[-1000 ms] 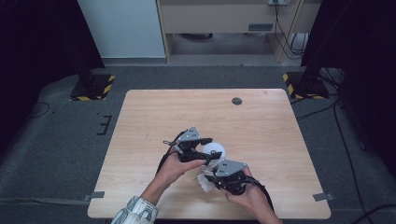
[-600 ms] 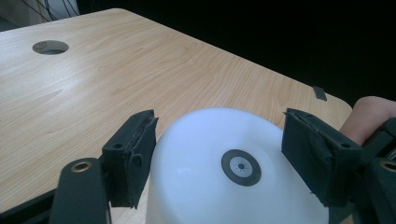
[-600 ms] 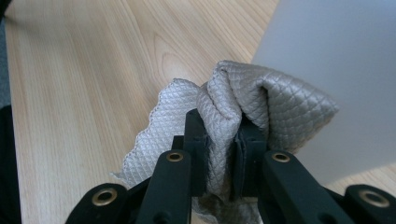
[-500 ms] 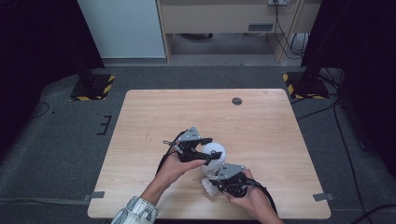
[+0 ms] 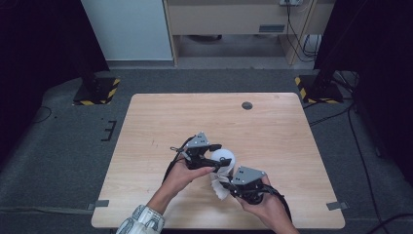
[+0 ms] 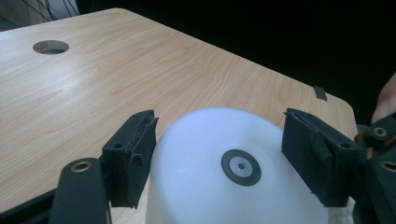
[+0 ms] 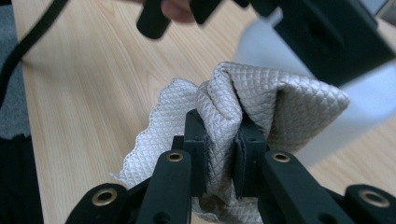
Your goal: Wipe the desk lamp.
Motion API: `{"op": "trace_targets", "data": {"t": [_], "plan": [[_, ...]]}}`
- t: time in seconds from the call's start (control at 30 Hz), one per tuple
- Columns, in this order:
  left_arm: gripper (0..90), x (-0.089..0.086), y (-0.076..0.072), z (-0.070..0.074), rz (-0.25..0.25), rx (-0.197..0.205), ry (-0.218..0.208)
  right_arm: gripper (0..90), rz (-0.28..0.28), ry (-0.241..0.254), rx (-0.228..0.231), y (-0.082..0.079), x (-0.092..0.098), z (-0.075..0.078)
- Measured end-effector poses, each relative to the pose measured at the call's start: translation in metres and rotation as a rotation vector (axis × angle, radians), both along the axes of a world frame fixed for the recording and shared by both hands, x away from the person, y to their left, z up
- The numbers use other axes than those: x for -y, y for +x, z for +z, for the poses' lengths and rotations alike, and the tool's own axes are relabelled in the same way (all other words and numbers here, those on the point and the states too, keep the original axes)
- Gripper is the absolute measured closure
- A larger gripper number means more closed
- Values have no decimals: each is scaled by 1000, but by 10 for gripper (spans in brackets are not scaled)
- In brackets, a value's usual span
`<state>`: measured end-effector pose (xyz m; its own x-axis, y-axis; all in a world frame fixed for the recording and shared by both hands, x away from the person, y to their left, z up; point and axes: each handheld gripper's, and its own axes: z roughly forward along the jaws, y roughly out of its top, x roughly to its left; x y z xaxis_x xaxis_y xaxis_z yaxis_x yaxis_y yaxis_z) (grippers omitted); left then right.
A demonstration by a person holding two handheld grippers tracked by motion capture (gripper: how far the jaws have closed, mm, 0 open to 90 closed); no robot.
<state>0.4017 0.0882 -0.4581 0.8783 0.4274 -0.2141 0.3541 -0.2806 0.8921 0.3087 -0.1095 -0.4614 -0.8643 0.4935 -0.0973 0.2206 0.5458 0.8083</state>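
Right gripper (image 7: 219, 140) shifted, cloth (image 7: 261, 98) pinched between jaws, beside bowl (image 6: 233, 172)

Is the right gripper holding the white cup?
No, the right gripper is shut on a quilted cloth; the cup sits between the left jaws.

Left gripper (image 6: 219, 144) jaws flank a white domed object (image 6: 224, 186), left pad touching its side, right pad just beside it. Dark round disc (image 6: 240, 167) on its top. Wooden table (image 6: 116, 79) behind, round hole (image 6: 50, 46) far left.
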Motion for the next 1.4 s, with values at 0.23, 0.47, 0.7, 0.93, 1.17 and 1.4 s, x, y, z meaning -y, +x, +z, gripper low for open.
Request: {"op": "trace_targets", "data": {"t": [0.23, 0.47, 0.7, 0.93, 1.17, 1.4], "plan": [[259, 0, 0, 0, -1, 0, 0, 787, 33, -13, -18, 4, -10, -10], [259, 0, 1, 0, 1, 1, -3, 787, 38, -63, -64, 8, -5, -30], [258, 1, 2, 0, 0, 1, 2, 784, 18, -81, -75, 9, 4, -33], [198, 4, 0, 2, -6, 36, 0, 783, 15, -70, -98, 5, 6, -37], [153, -29, -10, 20, 93, 111, -23, 777, 59, -32, -76, -5, -20, -40], [167, -84, -44, 9, 219, 143, 54, 772, 71, -7, -75, -8, -57, -54]]}}
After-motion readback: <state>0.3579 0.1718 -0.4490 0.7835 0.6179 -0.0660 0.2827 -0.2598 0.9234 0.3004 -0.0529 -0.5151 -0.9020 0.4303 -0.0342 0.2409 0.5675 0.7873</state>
